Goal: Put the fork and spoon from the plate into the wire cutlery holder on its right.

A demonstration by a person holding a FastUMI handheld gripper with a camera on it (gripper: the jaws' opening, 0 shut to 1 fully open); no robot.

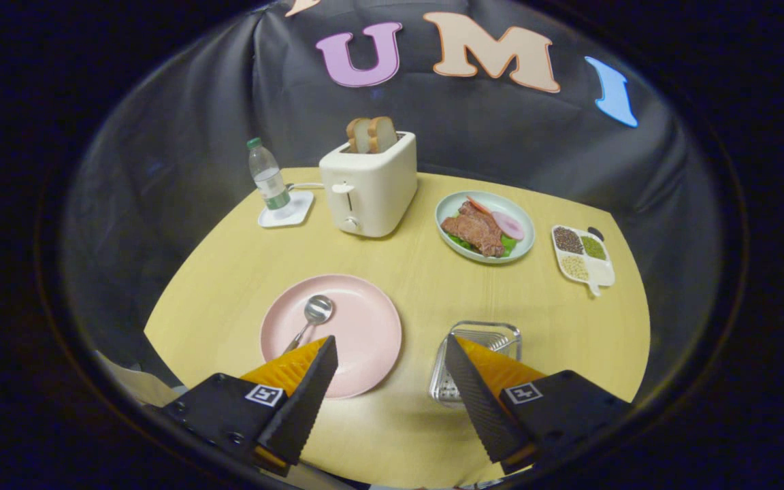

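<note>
Yellow round wooden tabletop (405, 272) is carrying a round pink plate (365, 320), used below as the landmark. A silver metal spoon (312, 316) is lying on the plate's left half. A wire cutlery holder (480, 340) is standing just right of the plate; the fork is possibly inside it, partly hidden. The hand-held gripper (392, 371) is hovering above the plate's near edge, fingers spread wide, gripping nothing.

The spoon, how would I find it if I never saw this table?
Start at the round yellow table and find the pink plate in front of the white toaster. The spoon lies on the plate's left half, just beyond the left finger of the open hand-held gripper. It is the only shiny metal thing on that plate.
</note>
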